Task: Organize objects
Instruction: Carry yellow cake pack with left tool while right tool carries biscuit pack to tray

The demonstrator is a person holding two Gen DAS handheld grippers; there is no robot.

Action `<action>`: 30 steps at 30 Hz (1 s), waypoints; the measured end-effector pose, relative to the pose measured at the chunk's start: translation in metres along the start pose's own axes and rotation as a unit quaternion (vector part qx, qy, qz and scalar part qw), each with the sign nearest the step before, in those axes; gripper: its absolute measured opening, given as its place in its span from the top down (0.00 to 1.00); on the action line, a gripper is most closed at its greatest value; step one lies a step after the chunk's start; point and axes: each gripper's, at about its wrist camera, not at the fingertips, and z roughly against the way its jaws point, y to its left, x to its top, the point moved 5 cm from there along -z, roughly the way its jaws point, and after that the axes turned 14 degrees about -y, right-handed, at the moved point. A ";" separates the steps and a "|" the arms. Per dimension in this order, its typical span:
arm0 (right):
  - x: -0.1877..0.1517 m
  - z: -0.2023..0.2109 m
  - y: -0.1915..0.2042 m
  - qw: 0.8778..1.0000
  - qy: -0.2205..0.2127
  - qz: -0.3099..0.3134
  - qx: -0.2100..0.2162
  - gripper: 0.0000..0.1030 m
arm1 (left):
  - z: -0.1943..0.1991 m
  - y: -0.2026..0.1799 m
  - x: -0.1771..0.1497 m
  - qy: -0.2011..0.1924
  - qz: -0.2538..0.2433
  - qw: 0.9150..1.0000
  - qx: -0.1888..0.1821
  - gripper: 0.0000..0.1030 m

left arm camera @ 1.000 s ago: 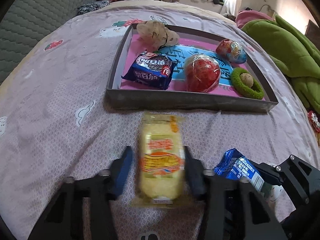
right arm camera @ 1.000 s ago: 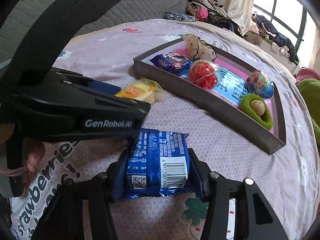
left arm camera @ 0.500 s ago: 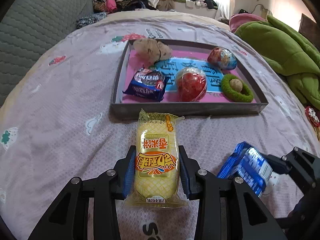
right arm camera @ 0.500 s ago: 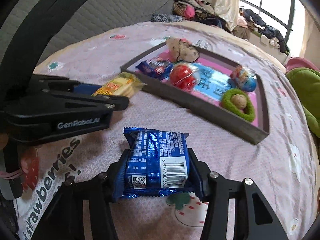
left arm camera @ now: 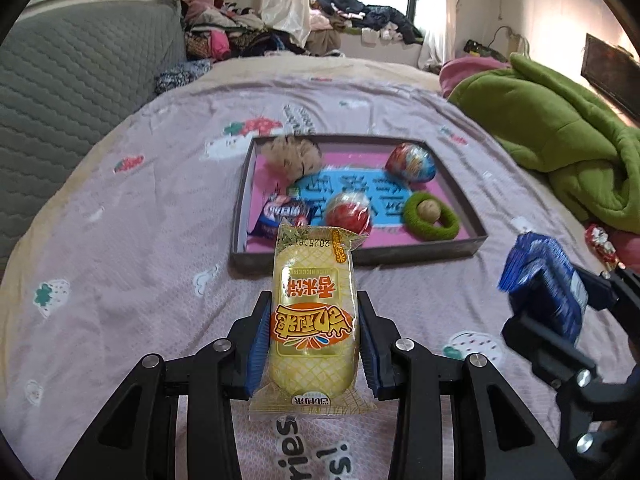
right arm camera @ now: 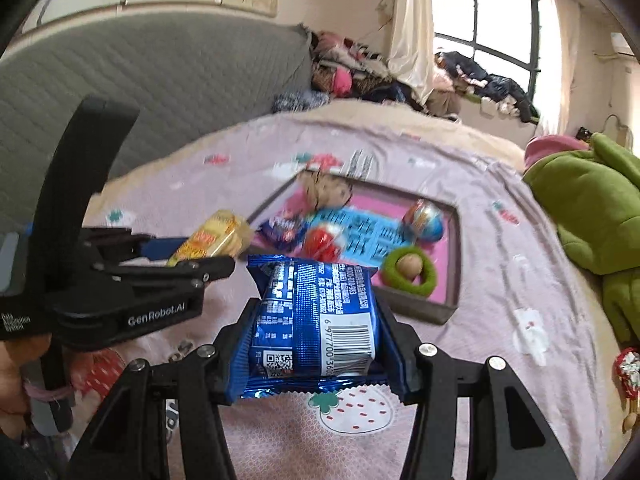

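My left gripper [left arm camera: 314, 312] is shut on a yellow snack packet [left arm camera: 313, 320], held in the air above the bedspread. My right gripper [right arm camera: 318, 328] is shut on a blue snack packet [right arm camera: 316, 320], also lifted; the same blue snack packet [left arm camera: 544, 292] shows at the right of the left wrist view. Ahead lies a grey tray [left arm camera: 360, 256] with a pink and blue floor. In it are a dark blue biscuit packet [left arm camera: 282, 216], a red wrapped ball [left arm camera: 348, 214], a colourful egg [left arm camera: 412, 162], a green ring with a nut [left arm camera: 430, 216] and a beige plush [left arm camera: 292, 152].
The tray lies on a pink patterned bedspread [left arm camera: 120, 240]. A green blanket [left arm camera: 560, 128] is heaped on the right, a grey quilted headboard [left arm camera: 60, 80] on the left, piled clothes [left arm camera: 340, 20] under the window. A small red and white thing [left arm camera: 598, 240] lies near the blanket.
Both grippers rose with their packets off the bedspread. The tray now looks farther away and lower in both views, and more of the room shows.
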 end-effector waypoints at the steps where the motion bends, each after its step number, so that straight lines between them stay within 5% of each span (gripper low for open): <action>1: 0.005 0.005 -0.001 1.000 -0.007 -0.001 -0.001 0.48 | 0.005 -0.001 0.004 -0.005 -0.001 1.000 -0.001 0.61; 14: 0.076 0.039 -0.032 0.997 -0.072 -0.013 -0.028 0.48 | 0.039 -0.009 0.070 -0.061 -0.021 0.998 0.002 0.61; 30: 0.126 0.025 -0.075 0.991 -0.110 -0.032 -0.062 0.48 | 0.025 -0.011 0.122 -0.096 -0.027 0.995 -0.002 0.61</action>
